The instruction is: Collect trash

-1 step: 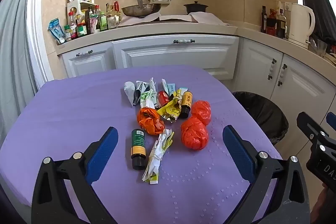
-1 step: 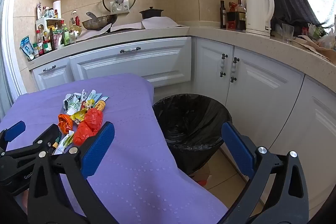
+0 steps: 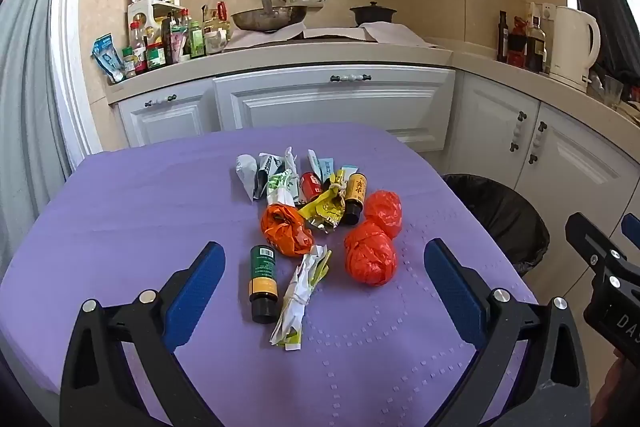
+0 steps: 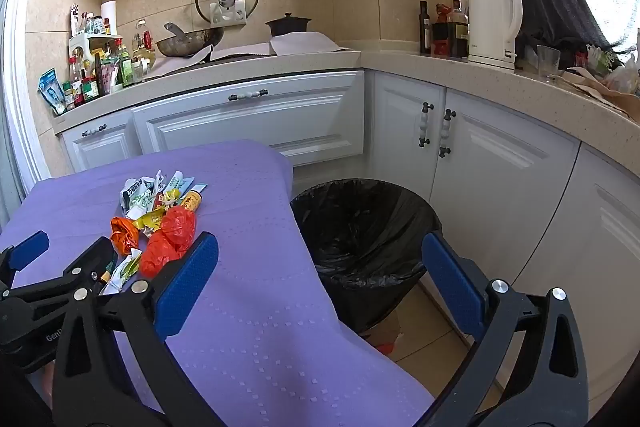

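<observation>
A heap of trash lies mid-table on the purple cloth [image 3: 140, 219]: a green bottle [image 3: 262, 277], a white-and-yellow wrapper [image 3: 302, 291], an orange bag [image 3: 286, 231], two red bags [image 3: 370, 259], a yellow wrapper [image 3: 324, 211], a small brown bottle [image 3: 354, 197] and pale wrappers [image 3: 264, 173]. My left gripper [image 3: 322, 267] hovers open just short of the heap, with nothing between its blue pads. To its right, my right gripper [image 4: 320, 247] is open and empty, pointing at the black-lined bin [image 4: 360, 223] beside the table.
White cabinets [image 4: 256, 123] and a counter wrap around the back and right. On the counter stand a wok [image 3: 268, 17], sauce bottles [image 3: 160, 43] and a white kettle [image 4: 494, 23]. The bin [image 3: 500, 219] stands on the floor between table and cabinets.
</observation>
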Available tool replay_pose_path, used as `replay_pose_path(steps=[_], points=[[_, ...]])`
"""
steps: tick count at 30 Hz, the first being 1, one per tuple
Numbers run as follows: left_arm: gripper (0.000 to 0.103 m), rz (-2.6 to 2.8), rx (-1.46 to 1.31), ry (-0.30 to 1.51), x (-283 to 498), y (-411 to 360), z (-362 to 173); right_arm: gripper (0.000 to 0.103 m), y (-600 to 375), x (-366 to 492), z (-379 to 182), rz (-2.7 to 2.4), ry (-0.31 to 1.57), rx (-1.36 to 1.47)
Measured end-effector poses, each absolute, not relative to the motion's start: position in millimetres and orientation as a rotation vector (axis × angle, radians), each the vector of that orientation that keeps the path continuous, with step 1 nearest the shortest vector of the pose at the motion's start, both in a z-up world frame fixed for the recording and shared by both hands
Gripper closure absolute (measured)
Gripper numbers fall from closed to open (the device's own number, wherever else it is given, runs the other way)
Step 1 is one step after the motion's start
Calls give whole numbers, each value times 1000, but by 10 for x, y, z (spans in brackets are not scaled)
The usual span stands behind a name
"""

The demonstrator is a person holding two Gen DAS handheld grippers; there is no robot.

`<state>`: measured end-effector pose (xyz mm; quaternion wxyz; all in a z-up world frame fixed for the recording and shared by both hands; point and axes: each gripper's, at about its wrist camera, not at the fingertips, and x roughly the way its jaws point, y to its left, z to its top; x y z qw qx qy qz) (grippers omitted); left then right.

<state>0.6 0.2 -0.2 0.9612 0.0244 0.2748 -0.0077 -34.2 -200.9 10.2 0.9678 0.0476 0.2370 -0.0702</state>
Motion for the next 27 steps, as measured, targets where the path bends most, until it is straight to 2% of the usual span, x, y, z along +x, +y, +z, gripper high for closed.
replay_pose_path(steps=[27], points=[[6,-18,50,565,34,-12,-58,3,-2042,-337,133,-137,487,105]])
